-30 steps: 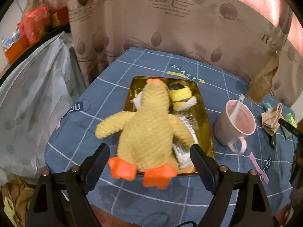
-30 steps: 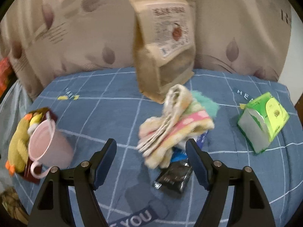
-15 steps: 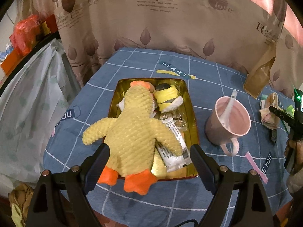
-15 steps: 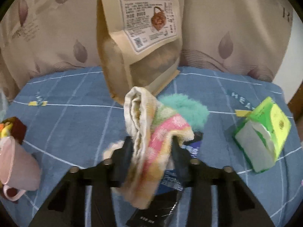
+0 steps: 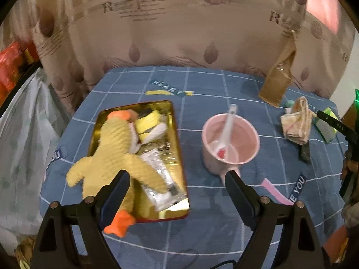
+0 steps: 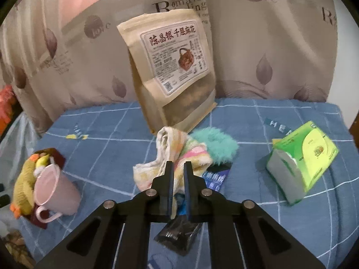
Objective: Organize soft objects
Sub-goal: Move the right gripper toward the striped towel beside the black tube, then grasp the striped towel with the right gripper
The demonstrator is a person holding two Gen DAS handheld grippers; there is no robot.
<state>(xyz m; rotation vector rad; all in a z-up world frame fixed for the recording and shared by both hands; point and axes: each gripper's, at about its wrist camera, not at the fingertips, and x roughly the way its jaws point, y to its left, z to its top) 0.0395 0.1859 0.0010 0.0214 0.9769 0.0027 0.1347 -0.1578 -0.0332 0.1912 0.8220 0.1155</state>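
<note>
Because pinched only by one fold, could slip free or drag the black foil packet point(image 6: 177, 235) along when lifted: striped pastel folded towel point(image 6: 177, 157), on the blue checked tablecloth point(image 6: 107, 152) before the kraft snack pouch point(image 6: 172, 67). Lies directly between the right gripper point(image 6: 178, 168) jaws, clamped tight on its near edge. Left gripper point(image 5: 177, 179) spread wide, empty, above the yellow plush duck point(image 5: 116, 152) in the gold tin tray point(image 5: 177, 152).

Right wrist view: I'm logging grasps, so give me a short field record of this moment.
right gripper: shut on towel
towel: striped, bunched, on blue cloth
behind towel: teal fluff, brown bag
left gripper: open, holding nothing
duck: lying partly in gold tray
mug: pink, spoon inside
</note>
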